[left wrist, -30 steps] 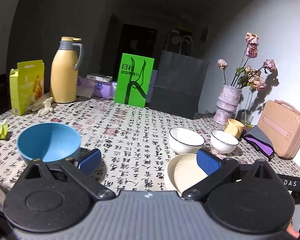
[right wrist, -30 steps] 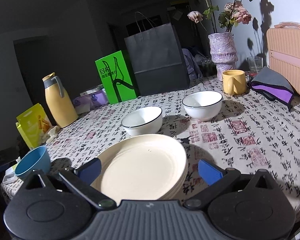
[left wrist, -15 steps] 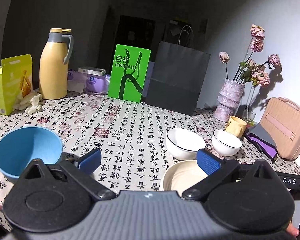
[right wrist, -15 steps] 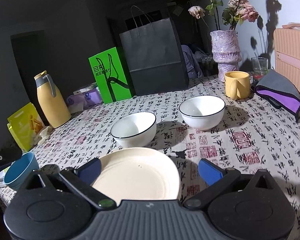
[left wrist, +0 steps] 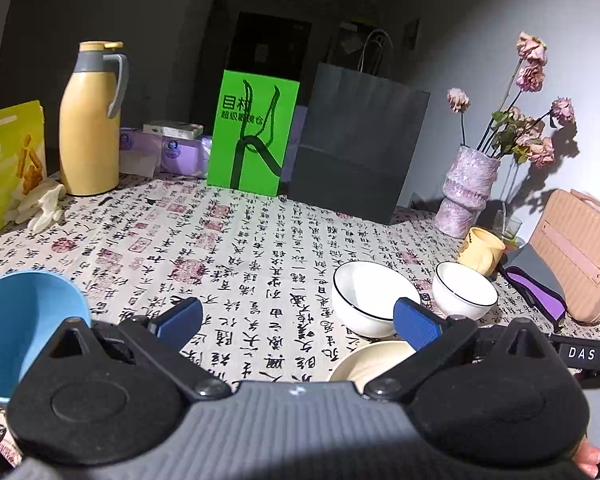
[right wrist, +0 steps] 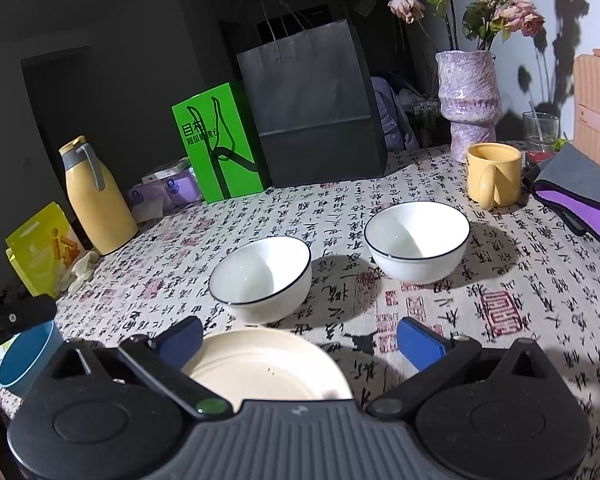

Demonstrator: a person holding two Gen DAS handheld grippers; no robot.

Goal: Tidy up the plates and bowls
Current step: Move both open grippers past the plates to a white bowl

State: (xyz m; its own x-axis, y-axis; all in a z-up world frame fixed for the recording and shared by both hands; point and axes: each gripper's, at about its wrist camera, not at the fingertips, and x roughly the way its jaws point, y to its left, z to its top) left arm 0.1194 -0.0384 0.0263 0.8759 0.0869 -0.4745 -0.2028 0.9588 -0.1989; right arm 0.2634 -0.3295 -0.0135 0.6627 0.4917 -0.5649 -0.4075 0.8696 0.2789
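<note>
Over the near edge of the table we hold the left gripper (left wrist: 296, 318) with its blue pads spread wide and nothing between them. The blue bowl (left wrist: 22, 328) sits just outside its left finger, low at the left of the left wrist view, and the cream plate (left wrist: 370, 362) peeks out under its right finger. Beyond that finger stand two white bowls with dark rims, the nearer white bowl (left wrist: 370, 298) just behind the plate and the farther white bowl (left wrist: 464, 294) beside it, apart from each other.

Our right gripper (right wrist: 300, 340) is likewise spread wide and grips nothing; the cream plate (right wrist: 268, 368) lies flat on the patterned tablecloth (right wrist: 500, 300) just below the gap, nearer the left finger. In this view the two white bowls stand ahead, one (right wrist: 262, 278) directly past the plate, the other (right wrist: 418, 242) to its right.

Farther out we see a yellow mug (right wrist: 494, 174), a purple vase (right wrist: 470, 98) of dried flowers, a black paper bag (right wrist: 312, 108), a green box (right wrist: 218, 144) and a yellow thermos (right wrist: 96, 198).
</note>
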